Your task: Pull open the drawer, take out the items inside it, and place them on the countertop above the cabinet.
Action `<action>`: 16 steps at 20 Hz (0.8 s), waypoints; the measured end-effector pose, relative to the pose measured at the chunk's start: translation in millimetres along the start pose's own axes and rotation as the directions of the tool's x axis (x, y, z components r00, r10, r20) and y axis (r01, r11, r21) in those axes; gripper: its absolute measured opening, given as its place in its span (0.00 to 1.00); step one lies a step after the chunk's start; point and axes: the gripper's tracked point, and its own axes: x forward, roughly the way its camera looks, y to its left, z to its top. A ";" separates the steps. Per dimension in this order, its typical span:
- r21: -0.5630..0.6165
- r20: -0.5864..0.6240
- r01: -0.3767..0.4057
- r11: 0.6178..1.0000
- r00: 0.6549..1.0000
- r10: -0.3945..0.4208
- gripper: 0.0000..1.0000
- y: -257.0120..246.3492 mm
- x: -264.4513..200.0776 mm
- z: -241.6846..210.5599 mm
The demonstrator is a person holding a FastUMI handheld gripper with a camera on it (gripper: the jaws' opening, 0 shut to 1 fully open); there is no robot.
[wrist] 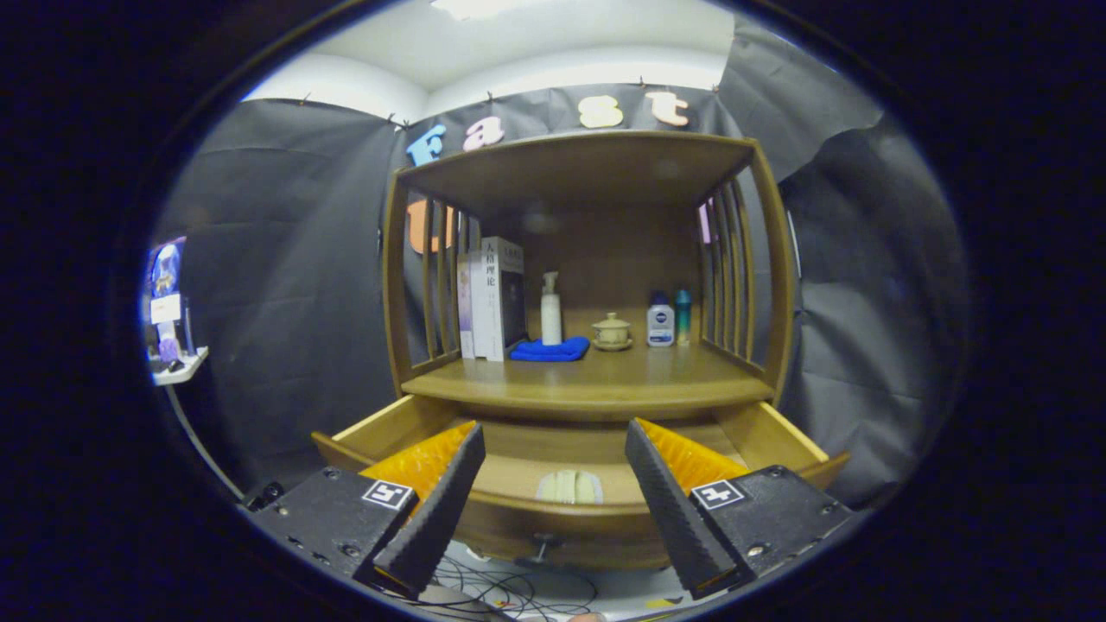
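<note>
Hovering before the cabinet, gripper (553, 484) fingers spread apart, holding nothing. Drawer (778, 441) already pulled open; pale item (568, 487) lies inside, just beyond the fingers. Removal and placing on countertop (596, 376) not yet done.

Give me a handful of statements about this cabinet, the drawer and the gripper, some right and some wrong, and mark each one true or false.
1. The drawer is pulled open. True.
2. The gripper is shut on the drawer knob. False: its fingers are spread apart and hold nothing.
3. A pale item lies inside the drawer, between the fingers. True.
4. The blue cloth lies in the drawer. False: it lies on the countertop, beside the books.
5. A lidded cup stands on the countertop. True.
</note>
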 end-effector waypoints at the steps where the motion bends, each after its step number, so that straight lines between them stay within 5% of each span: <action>1: 0.018 -0.055 -0.021 1.000 0.998 0.022 1.00 3.1 8.1 4.8; 5: 0.044 -0.228 -0.017 0.999 0.973 0.027 1.00 -0.5 41.4 5.0; 9: 0.025 -0.470 0.018 1.000 0.883 -0.005 0.97 -8.6 69.7 -38.3; 16: 0.080 -0.648 0.078 0.994 0.761 -0.007 0.87 -18.3 101.6 -96.9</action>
